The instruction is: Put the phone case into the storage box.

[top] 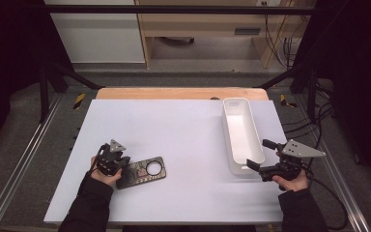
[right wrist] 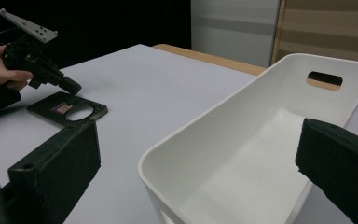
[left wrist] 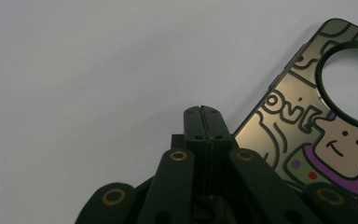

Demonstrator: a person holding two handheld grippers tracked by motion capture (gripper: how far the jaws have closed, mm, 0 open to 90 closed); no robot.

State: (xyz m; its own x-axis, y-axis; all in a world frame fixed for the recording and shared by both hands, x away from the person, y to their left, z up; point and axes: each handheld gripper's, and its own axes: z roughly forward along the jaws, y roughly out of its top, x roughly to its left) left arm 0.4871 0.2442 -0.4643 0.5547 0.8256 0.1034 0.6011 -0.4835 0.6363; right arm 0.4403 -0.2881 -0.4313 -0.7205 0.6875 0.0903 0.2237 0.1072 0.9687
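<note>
Your left gripper [top: 112, 159] sits over the near-left part of the white table [top: 174, 130], its jaws pressed together with nothing between them — the tips are just beside the phone case [top: 142, 172], which lies flat on the table. Your right gripper [top: 256, 154] has its jaws spread wide apart, either side of the near end of the white bin [top: 241, 133] — not touching its rim.

A glossy printed phone case [left wrist: 317, 135] with a cartoon figure lies on a smooth, matt white table sheet [top: 174, 130], edged by bare wood. The white bin [right wrist: 261, 154] looks like smooth, slightly shiny plastic. The left gripper [left wrist: 204, 112] is matt black.
</note>
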